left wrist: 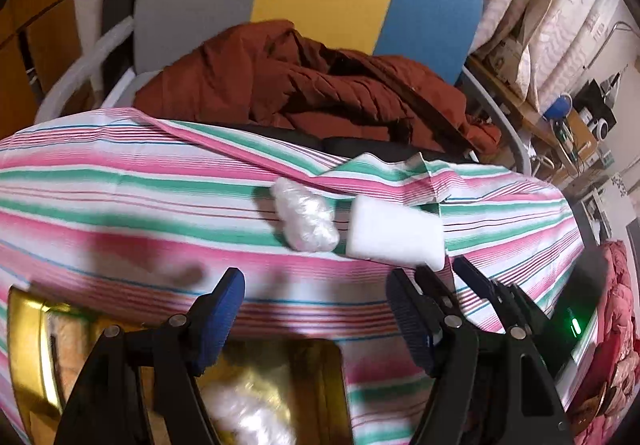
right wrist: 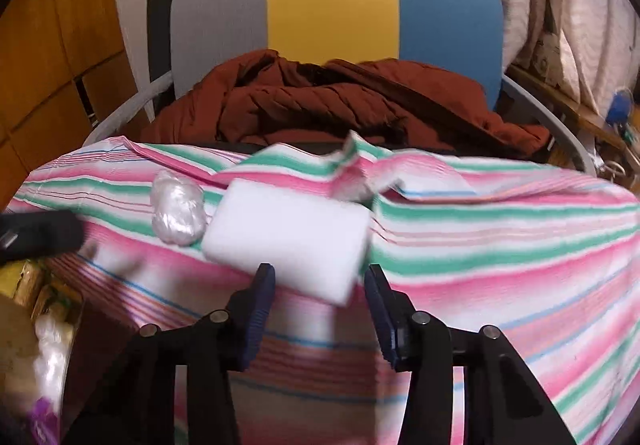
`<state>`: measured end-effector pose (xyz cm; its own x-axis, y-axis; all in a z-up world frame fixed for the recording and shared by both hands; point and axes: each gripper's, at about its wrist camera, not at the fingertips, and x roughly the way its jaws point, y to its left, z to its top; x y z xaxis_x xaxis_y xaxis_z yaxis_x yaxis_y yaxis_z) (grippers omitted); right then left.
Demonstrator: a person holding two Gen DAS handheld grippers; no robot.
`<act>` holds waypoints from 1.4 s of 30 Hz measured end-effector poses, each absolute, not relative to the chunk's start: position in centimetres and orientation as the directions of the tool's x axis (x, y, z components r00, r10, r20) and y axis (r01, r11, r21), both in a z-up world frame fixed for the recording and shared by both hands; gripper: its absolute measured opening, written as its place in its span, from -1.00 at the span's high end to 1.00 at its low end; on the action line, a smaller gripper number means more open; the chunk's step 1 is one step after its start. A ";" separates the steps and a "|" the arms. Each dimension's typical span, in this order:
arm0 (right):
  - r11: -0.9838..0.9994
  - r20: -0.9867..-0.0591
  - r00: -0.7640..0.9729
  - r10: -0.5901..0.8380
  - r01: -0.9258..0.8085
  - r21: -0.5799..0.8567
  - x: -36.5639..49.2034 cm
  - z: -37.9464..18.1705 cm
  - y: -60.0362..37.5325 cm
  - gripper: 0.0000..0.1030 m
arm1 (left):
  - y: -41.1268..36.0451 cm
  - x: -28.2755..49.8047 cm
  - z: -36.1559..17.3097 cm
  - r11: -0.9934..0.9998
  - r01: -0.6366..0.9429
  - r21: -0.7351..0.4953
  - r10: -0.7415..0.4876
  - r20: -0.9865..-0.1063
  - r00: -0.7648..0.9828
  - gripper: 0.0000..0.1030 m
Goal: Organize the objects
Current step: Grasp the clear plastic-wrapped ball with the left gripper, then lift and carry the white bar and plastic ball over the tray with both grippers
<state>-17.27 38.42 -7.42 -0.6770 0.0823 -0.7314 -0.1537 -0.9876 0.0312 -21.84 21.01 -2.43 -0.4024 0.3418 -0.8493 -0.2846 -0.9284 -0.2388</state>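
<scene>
Striped cloth (left wrist: 120,185) covered surface. Left wrist view: left gripper (left wrist: 316,309) jaws apart, empty, low centre; white block (left wrist: 396,237) right of centre, wrapped bundle (left wrist: 306,219) beside it. Right wrist view: right gripper (right wrist: 320,299) jaws apart, flanking block's (right wrist: 288,233) near corner, not pressing.

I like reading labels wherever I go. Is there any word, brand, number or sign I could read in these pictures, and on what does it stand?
None can be read.
White foam block: blank.
Clear plastic wad: no print shows.
Gold box: shiny, blurred, nothing legible.
Boxes on the side shelf: markings too small and blurred.
Green light at the right edge: a glow, not a sign.
</scene>
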 end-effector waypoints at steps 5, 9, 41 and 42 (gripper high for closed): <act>-0.983 -0.721 -0.693 0.006 -0.134 0.121 -16.0 -7.3 39.8 -0.31 | 22.8 -24.5 -4.1 -0.940 -0.264 -0.216 0.303 -0.884 -0.357 -0.44; -0.993 -0.697 -0.717 -0.011 -0.074 0.091 -16.9 -6.0 39.8 -0.52 | 23.6 -27.5 -6.2 -0.945 -0.204 -0.255 0.304 -0.917 -0.260 -0.44; -0.988 -0.787 -0.597 -0.154 0.098 0.119 -21.3 -6.2 39.1 -0.34 | 21.2 -29.7 -7.8 -0.923 -0.283 -0.260 0.337 -0.901 -0.273 0.38; -0.987 -0.775 -0.613 -0.154 0.064 0.146 -20.5 -5.9 39.6 -0.34 | 21.0 -29.5 -7.6 -0.921 -0.281 -0.271 0.349 -0.893 -0.284 0.38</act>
<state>-20.50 39.56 -5.88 -0.6126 -0.1541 -0.7752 0.0637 -0.9873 0.1458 -29.47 21.02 -7.61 -0.2843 0.3495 -0.8928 -0.2809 -0.9207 -0.2710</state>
